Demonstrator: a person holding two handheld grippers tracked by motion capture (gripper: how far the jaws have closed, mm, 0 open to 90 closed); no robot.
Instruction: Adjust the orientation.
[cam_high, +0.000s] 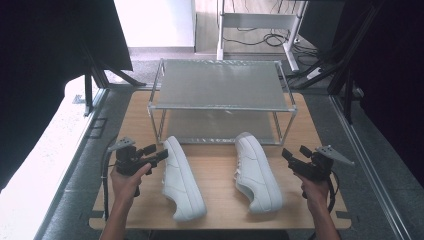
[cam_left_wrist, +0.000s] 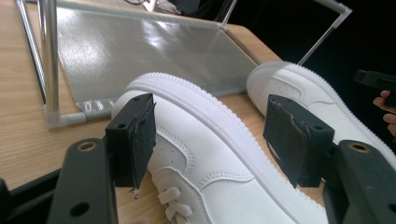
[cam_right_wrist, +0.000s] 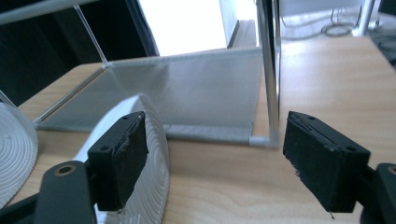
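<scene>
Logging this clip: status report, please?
Left gripper open at left shoe. Right gripper open beside right shoe. Rack empty behind.

Bare table strip (cam_high: 218, 165) between 2 white shoes (cam_high: 182, 179), rack (cam_high: 220, 85) close behind their toes.

Overhead forward-down; gripper views close, sharing shoe rack (cam_high: 222, 85)

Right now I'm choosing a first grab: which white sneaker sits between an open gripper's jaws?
The left white sneaker, lined up between the left gripper's jaws; the right white sneaker lies beside the right gripper.
</scene>
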